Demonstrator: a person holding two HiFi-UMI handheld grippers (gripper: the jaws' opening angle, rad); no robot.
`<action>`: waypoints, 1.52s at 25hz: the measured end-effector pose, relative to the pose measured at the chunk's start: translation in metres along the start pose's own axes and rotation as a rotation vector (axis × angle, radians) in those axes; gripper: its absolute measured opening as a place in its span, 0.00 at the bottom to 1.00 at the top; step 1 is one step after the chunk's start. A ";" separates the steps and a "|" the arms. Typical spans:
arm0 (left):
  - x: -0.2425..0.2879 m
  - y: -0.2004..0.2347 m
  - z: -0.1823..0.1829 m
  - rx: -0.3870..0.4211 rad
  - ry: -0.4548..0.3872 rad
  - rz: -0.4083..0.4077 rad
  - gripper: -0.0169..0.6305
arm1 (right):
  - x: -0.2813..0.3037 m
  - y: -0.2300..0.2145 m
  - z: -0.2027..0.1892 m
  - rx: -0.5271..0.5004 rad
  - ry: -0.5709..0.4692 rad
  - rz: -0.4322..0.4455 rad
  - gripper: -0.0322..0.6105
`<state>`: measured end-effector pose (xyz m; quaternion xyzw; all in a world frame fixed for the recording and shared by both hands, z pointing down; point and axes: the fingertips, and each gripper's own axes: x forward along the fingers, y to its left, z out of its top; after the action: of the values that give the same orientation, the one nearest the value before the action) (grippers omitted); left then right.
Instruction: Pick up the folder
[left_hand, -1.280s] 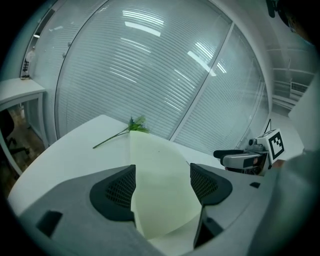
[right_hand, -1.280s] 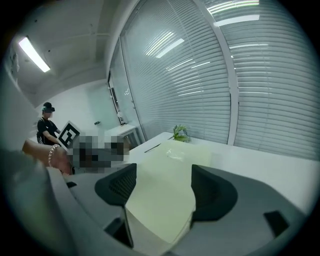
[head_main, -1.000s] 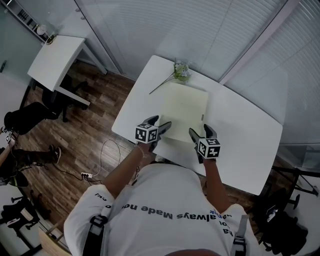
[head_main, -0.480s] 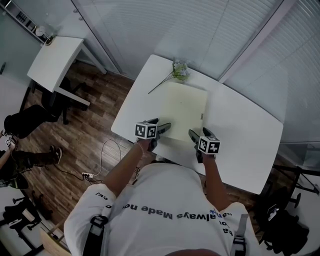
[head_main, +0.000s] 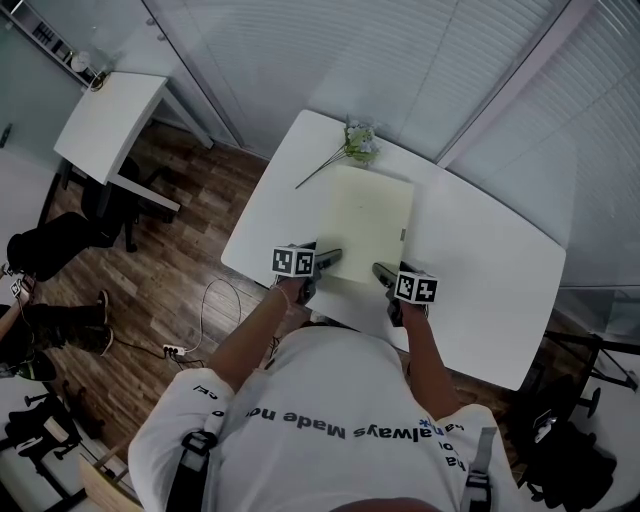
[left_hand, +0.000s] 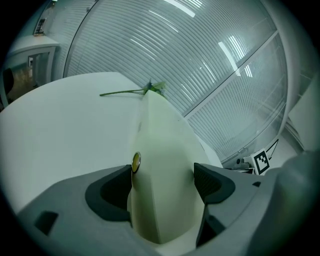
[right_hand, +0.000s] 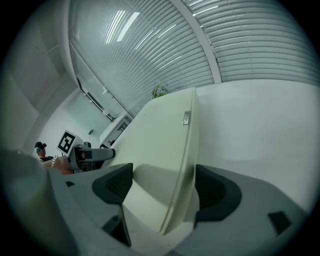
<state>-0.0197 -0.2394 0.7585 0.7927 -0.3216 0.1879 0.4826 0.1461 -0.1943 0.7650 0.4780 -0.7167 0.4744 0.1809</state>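
A pale yellow-green folder (head_main: 365, 218) lies flat on the white table (head_main: 480, 262). My left gripper (head_main: 318, 253) is at the folder's near left corner and my right gripper (head_main: 393, 270) at its near right corner. In the left gripper view the folder (left_hand: 161, 140) runs between the jaws of the left gripper (left_hand: 162, 176), a brass rivet by the left pad. In the right gripper view the folder's edge (right_hand: 180, 165) stands between the jaws of the right gripper (right_hand: 162, 182), with gaps on both sides. Both pairs of jaws have just been opening and stand wide around the folder.
A flower sprig (head_main: 358, 141) lies on the table just beyond the folder's far edge. A small white desk (head_main: 110, 120) and a dark chair (head_main: 60, 240) stand at the left on the wooden floor, where a cable (head_main: 215, 300) trails. Blinds close off the far side.
Both grippers have sunk toward the table and rolled a little. The folder's near corners now sit deeper between their jaws. The folder has not moved.
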 end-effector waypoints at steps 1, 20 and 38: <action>0.001 0.001 0.000 -0.003 0.002 0.000 0.57 | 0.001 0.000 0.000 0.012 0.002 0.008 0.57; -0.002 -0.002 0.002 -0.022 -0.018 0.004 0.57 | -0.005 0.001 0.005 0.017 -0.010 0.007 0.57; -0.026 -0.026 0.039 0.075 -0.107 0.004 0.57 | -0.027 0.025 0.042 -0.079 -0.098 0.013 0.57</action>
<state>-0.0210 -0.2571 0.7078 0.8185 -0.3411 0.1582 0.4344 0.1453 -0.2137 0.7130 0.4886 -0.7460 0.4227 0.1613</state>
